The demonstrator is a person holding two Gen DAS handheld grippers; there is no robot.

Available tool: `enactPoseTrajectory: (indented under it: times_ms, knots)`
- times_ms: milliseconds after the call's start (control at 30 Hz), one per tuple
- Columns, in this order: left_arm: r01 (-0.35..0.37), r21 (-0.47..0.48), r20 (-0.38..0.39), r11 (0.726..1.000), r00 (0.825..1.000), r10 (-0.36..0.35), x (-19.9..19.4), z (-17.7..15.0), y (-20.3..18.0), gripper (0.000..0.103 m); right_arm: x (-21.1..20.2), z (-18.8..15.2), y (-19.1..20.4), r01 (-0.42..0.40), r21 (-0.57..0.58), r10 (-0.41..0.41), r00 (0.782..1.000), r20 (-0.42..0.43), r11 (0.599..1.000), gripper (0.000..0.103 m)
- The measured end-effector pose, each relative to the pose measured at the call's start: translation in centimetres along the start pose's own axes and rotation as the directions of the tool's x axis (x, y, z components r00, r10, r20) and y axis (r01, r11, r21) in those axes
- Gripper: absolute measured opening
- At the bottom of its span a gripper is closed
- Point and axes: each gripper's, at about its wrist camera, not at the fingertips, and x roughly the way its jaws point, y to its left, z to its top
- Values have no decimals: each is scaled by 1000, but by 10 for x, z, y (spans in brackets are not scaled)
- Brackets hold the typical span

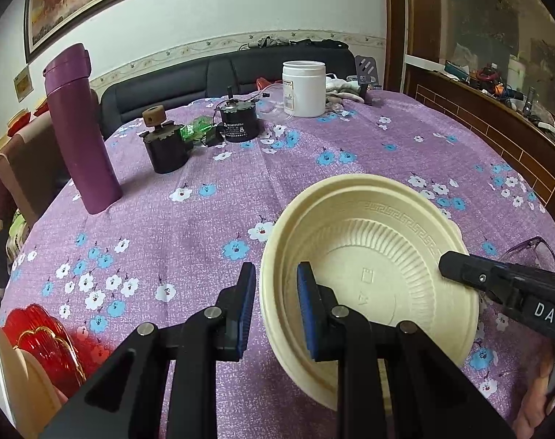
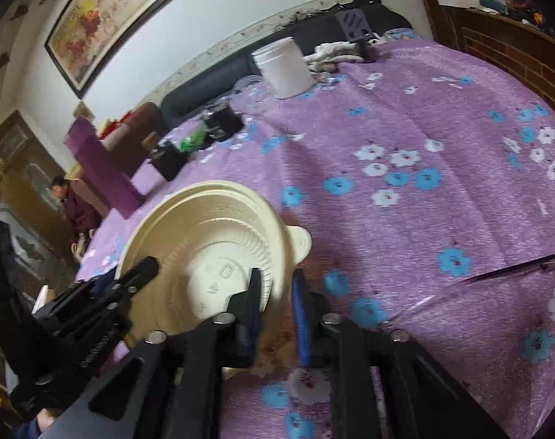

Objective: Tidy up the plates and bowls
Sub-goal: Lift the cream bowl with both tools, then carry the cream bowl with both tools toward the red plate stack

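I'm looking at the counter (image 1: pixel 204 212), purple floral cloth, filling most of both views. Biggest task item: cream bowl (image 1: pixel 368 267), lower right of the left wrist view, lower left-centre of the right wrist view, tipped up off the cloth w/ its inside facing the left cam. A 2nd cream rim (image 1: pixel 354 179) shows just behind it, so prob. two nested pcs; can't tell if the back one is a plate. Purple flask (image 1: pixel 81 128) stands upright at left, white jar (image 1: pixel 303 87) at top centre, both well apart from the bowl.

Left tongs (image 1: pixel 277 307): narrow, straddling the bowl's near-left rim, one pad outside, one inside, so holding the bowl. Right tongs (image 2: pixel 277 311): narrow too, pinching the opposite rim beside the small tab. Both hands equally near; the bowl sits between them, each tong pointing in across the rim. Next move, I judge, must keep both in step.
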Motion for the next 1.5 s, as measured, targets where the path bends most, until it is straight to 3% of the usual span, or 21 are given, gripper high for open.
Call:
enactPoseTrajectory:
  times_ms: [433, 567, 1500]
  knots:
    - [-4, -4, 9, 1000, 1000, 4, -1, 0, 1, 22, -2, 0, 0, -22, 15, 22, 1000, -2, 1000, 13]
    - [-1, -4, 5, 1000, 1000, 1, -1, -1, 2, 17, -2, 0, 0, -23, 18, 23, 1000, -6, 1000, 13]
    - [-35, -2, 43, 999, 998, 35, -6, -1, 3, 17, -12, -1, 6, -40, 2, 40, 999, 24, 999, 13]
